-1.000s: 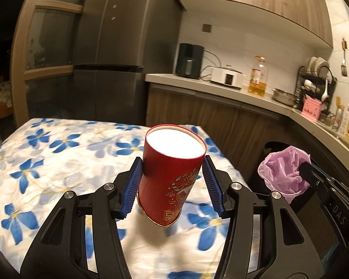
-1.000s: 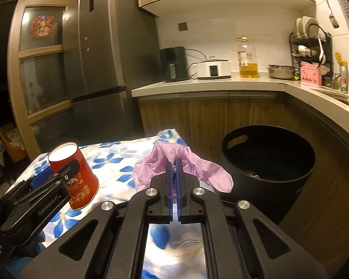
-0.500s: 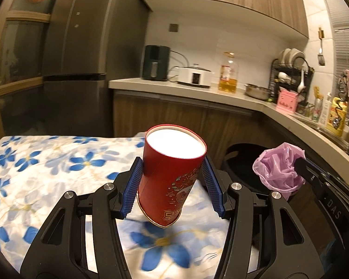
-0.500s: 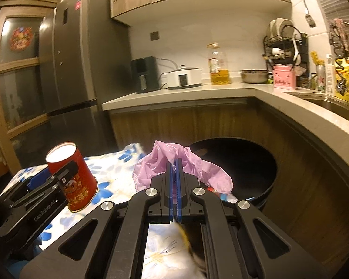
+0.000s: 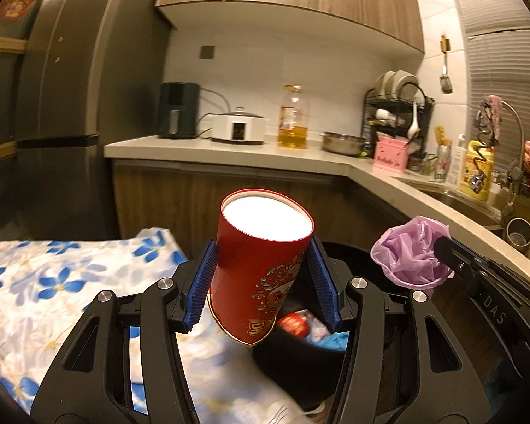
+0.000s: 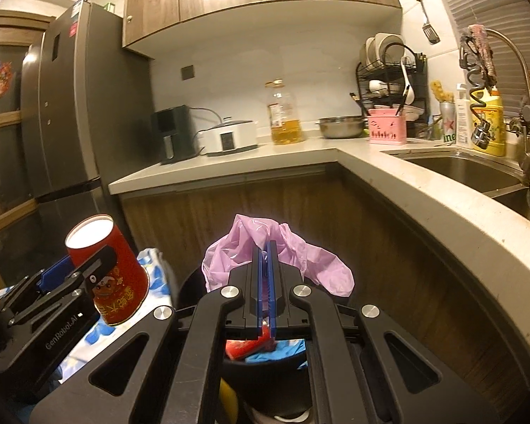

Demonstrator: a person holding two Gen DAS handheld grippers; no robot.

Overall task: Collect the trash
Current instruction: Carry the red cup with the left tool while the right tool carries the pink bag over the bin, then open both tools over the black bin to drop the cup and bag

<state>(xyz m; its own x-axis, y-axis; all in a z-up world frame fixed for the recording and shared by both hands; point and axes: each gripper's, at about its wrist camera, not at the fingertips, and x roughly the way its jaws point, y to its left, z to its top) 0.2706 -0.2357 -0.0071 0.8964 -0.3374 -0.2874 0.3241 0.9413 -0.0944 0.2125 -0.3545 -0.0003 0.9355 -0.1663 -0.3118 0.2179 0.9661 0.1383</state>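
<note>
I'm holding the red paper canister clamped in my left hand-held gripper and the pink plastic bag pinched in my right hand-held gripper, both hovering over the black trash bin; dropping remains.

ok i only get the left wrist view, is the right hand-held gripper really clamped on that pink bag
observer: yes, the right hand-held gripper has its blue pads pressed together on a fold of the pink bag
operator: is it over the bin
observer: the black bin is right below it, with a red packet inside
operator: and my cup
observer: the red cup hangs tilted in the left hand-held gripper, apparently above the floral cloth, left of the bin
</note>
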